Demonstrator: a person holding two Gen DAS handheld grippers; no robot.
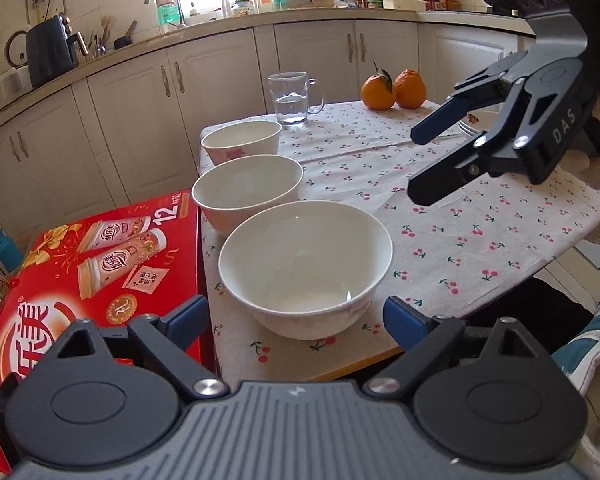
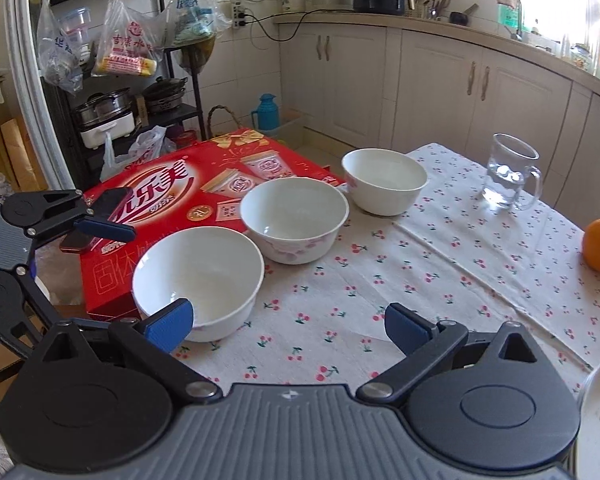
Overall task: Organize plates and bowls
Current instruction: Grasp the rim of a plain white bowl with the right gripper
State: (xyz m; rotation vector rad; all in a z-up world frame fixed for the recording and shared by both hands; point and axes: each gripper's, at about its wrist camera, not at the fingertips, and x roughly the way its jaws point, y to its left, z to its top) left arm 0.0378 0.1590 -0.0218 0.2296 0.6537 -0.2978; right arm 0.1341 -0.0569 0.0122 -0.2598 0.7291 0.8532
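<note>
Mug (image 1: pixel 294 98) and oranges (image 1: pixel 394 89) stand beyond bowls (image 1: pixel 305 268).

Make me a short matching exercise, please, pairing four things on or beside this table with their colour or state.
Things:
1. glass mug
2. oranges
3. carton
4. nearest bowl

States:
a. red, beside the table
b. white, empty
c. clear, a little water inside
d. two together at the far edge

Pairs: 1-c, 2-d, 3-a, 4-b

Black linkage arms, silver screws, blue pads on left gripper (image 1: pixel 296 318). Right gripper (image 1: pixel 420 164) likewise, white "DAS" lettering on its black frame, ribbed grey housing behind.
</note>
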